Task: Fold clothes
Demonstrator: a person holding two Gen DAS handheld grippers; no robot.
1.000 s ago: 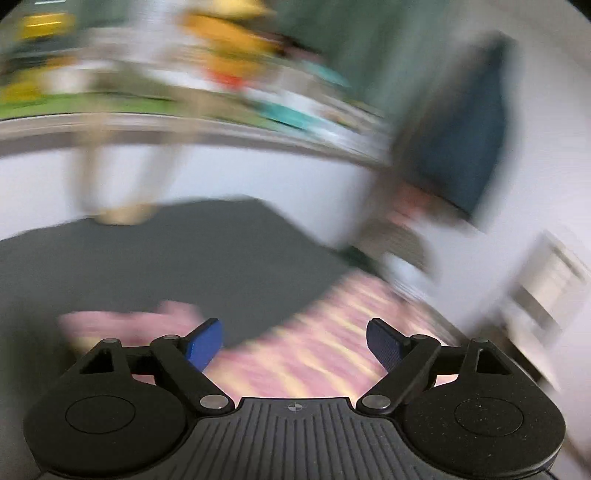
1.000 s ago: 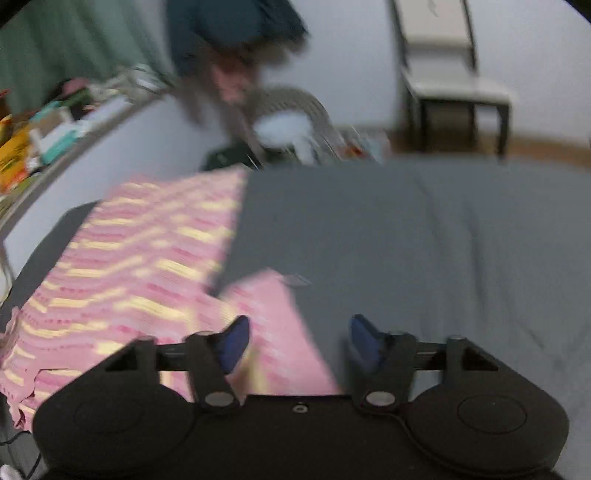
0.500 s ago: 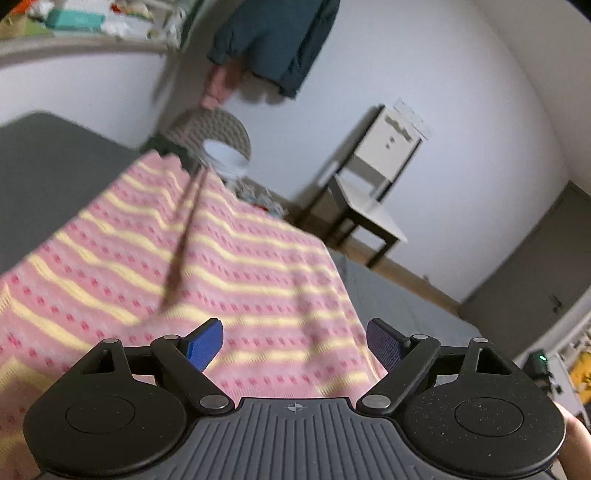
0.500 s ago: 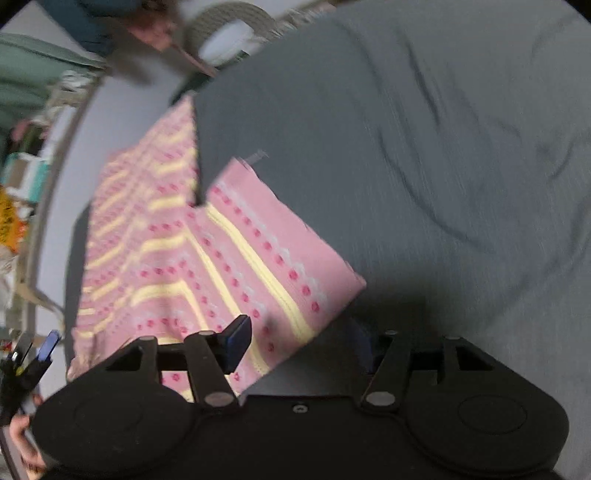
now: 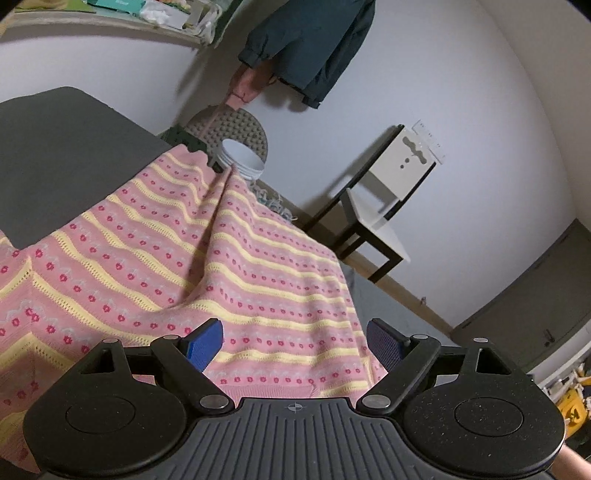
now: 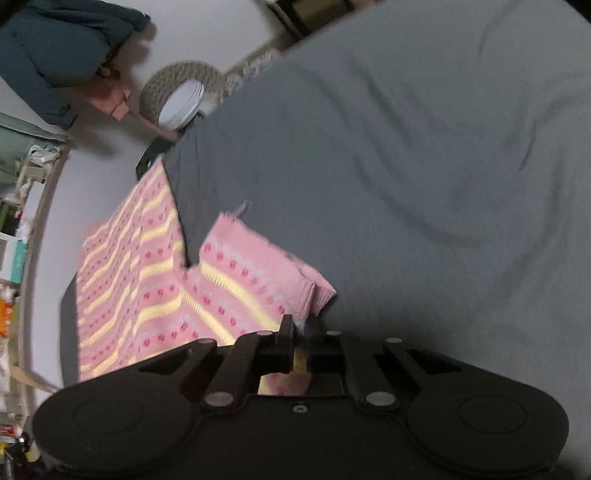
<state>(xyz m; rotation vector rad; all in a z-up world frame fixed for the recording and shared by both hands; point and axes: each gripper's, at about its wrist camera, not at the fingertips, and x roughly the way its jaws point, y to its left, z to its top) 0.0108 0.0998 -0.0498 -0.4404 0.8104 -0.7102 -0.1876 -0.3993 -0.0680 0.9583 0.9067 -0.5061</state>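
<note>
- Hovering low over the near hem of the pink knitted sweater (image 5: pixel 240 266), the left gripper (image 5: pixel 294 341) has its blue pads wide apart and holds nothing; half a second ago it was in almost the same place, so this hand has come to rest after a fast swing.
- The sweater, with yellow stripes and small red flowers, lies spread on the dark grey bed cover (image 5: pixel 62 147), with one long raised fold running through the middle of it.
- More to the right, the right gripper (image 6: pixel 301 328) is now closed on the sleeve (image 6: pixel 258 273); half a second ago its fingers were open around the cuff edge, so the grasp was made just now.
- In my judgement this means the sleeve fold can begin: the sleeve is secured and can be carried across the body of the sweater, while the left gripper is free to take the hem or to press the cloth flat.
- The bed cover in the right view (image 6: pixel 424 147) is a soft grey sheet with shallow wrinkles, and most of it is bare.
- Beyond the bed, by the white wall, stand a woven basket (image 5: pixel 236 125) with a white bowl-like thing (image 5: pixel 242 160) in front of it, and a white chair with dark legs (image 5: pixel 384 206).
- A dark blue jacket (image 5: pixel 310 40) hangs on the wall, and a shelf with many small things (image 5: pixel 122 18) runs at the upper left.
</note>
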